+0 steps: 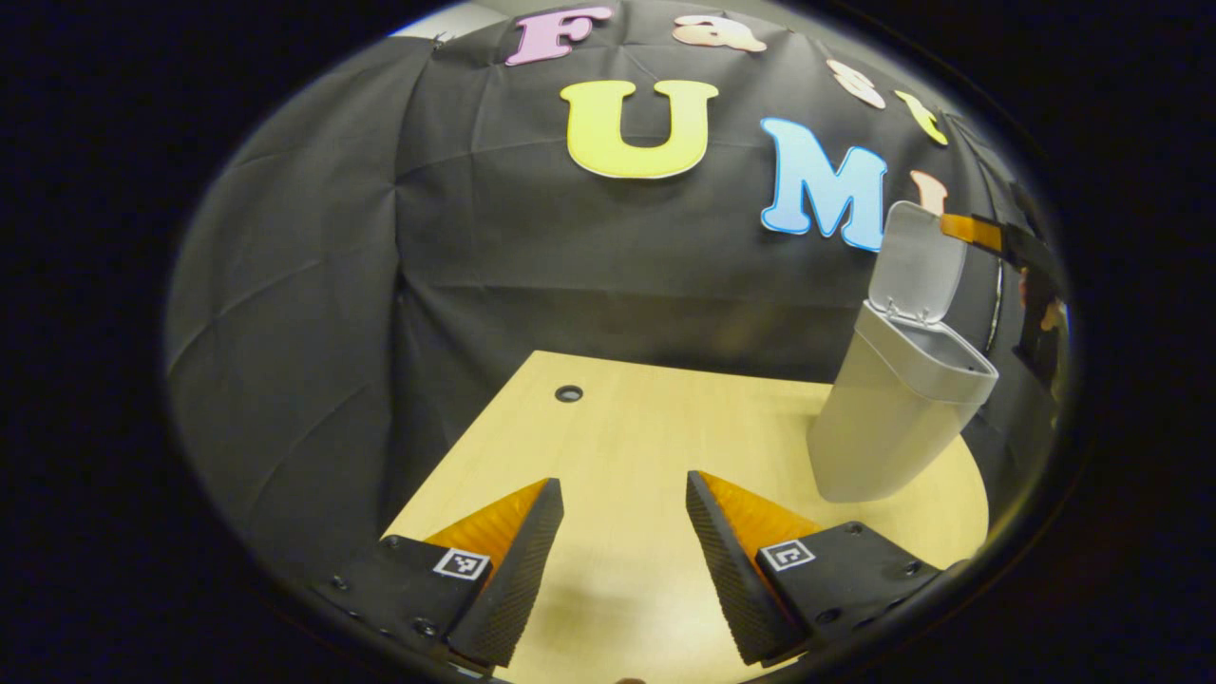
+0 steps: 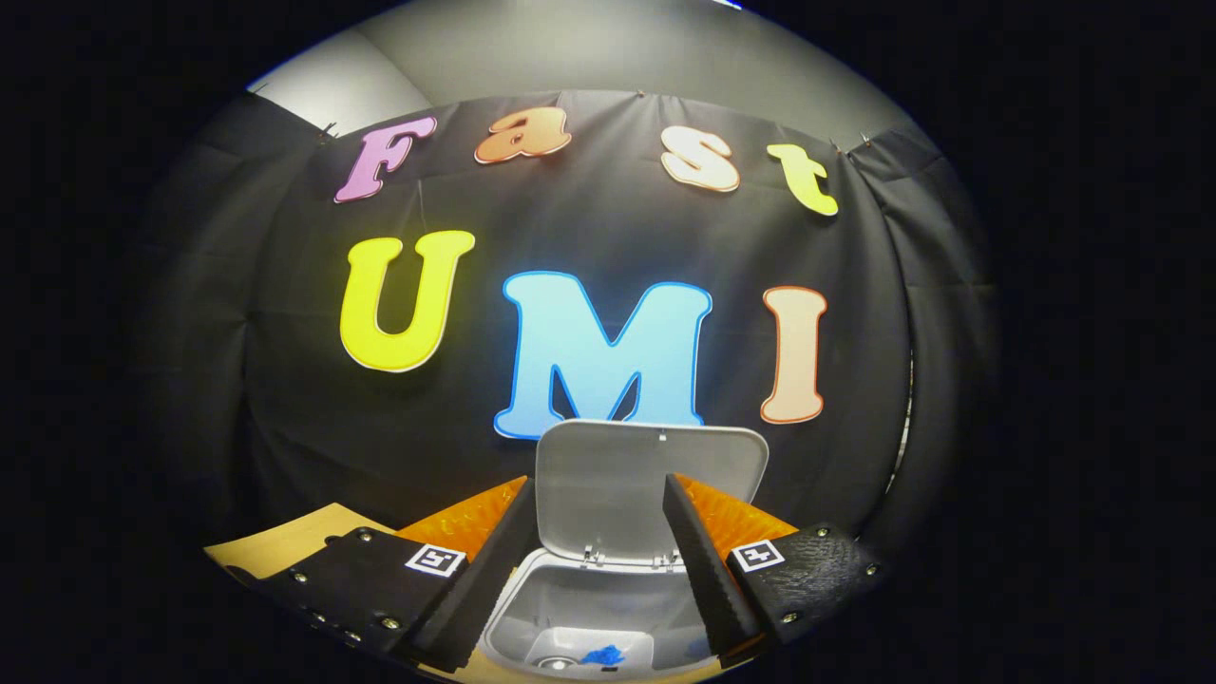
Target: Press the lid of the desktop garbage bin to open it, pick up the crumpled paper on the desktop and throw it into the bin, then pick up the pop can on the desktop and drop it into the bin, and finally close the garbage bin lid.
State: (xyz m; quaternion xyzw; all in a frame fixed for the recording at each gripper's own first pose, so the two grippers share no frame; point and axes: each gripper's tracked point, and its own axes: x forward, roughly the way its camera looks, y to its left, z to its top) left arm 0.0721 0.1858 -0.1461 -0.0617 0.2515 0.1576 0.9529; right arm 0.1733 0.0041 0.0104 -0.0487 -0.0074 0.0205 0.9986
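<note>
The grey desktop bin (image 1: 883, 427) stands on the right side of the wooden table, its lid (image 1: 917, 261) swung upright. My left gripper (image 1: 622, 483) hovers open over bare tabletop to the left of the bin, nothing between its fingers. The right gripper (image 1: 959, 228) shows high beside the raised lid. In the right gripper view I look down into the bin (image 2: 608, 594) past the open lid (image 2: 617, 456). My right gripper (image 2: 597, 483) is open and empty above the opening. At the bottom lie something blue (image 2: 603, 655) and a pale item with a round metal end (image 2: 556, 662); which is which I cannot tell.
The light wooden table (image 1: 617, 427) has a small round cable hole (image 1: 568, 393) near its far edge. Black cloth walls close in behind and to the left. A strip of the table (image 2: 285, 541) shows at the lower left of the right gripper view.
</note>
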